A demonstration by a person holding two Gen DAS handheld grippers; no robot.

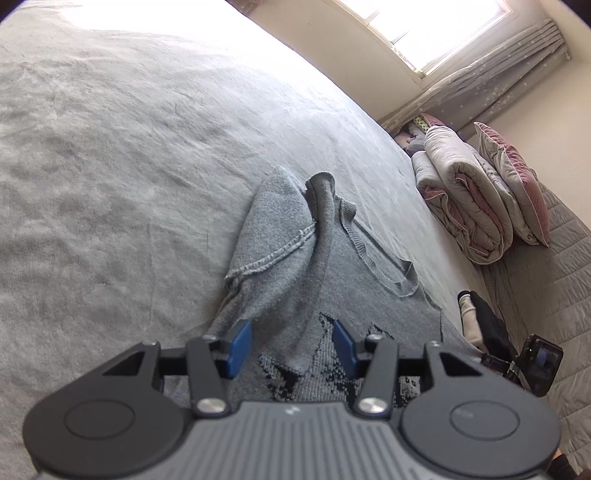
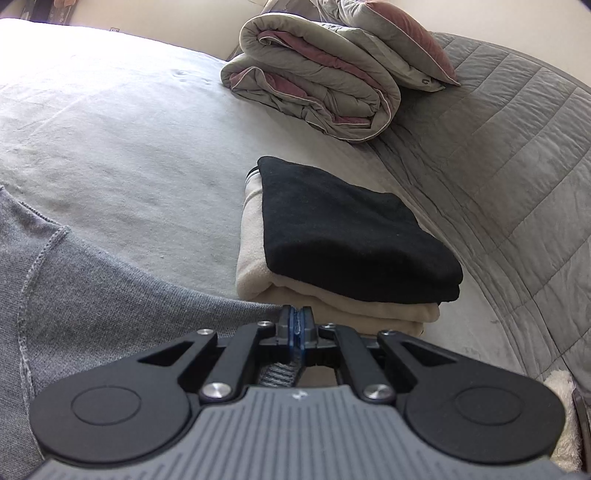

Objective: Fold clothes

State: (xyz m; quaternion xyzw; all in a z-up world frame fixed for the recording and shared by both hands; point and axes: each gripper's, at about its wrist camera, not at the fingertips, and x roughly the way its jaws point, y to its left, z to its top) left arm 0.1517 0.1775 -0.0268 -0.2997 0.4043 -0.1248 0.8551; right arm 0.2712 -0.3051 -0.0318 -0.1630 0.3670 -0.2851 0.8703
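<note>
Item 1. Grey sweater (image 1: 295, 266): knit garment lying on the bed (image 1: 129, 166), front side up, with a dark pixelated pattern on the chest near the camera. In the left wrist view its long axis runs from the lower edge of the frame up and away, neckline end pointing toward the far side of the bed. The ribbed collar (image 1: 380, 266) lies open to the right of centre. One sleeve (image 1: 321, 206) is folded in over the body and stands up in a rumpled ridge along that same axis, its cuff at the far end. In the right wrist view the sweater fills the lower left, a stitched seam curving across it.

Item 2. Left gripper (image 1: 291, 345): blue pads set wide apart, hovering over the patterned chest area with the folded sleeve's base between them; nothing clamped.

Item 3. Right gripper (image 2: 296, 325): blue pads pressed together, pinching an edge of the sweater; a strip of grey ribbed fabric shows behind the pads.

Item 4. Folded stack: black garment (image 2: 351, 229) on top of a cream garment (image 2: 266, 273), just beyond the right gripper, on the bed.

Item 5. Rolled duvet (image 2: 310, 74), grey with a maroon lining, and a pillow (image 2: 399, 40) leaning behind it, at the head end beside a quilted grey cover (image 2: 498, 155).

Item 6. Window (image 1: 436, 26) with a drawn curtain (image 1: 498, 74), upper right of the left wrist view.
</note>
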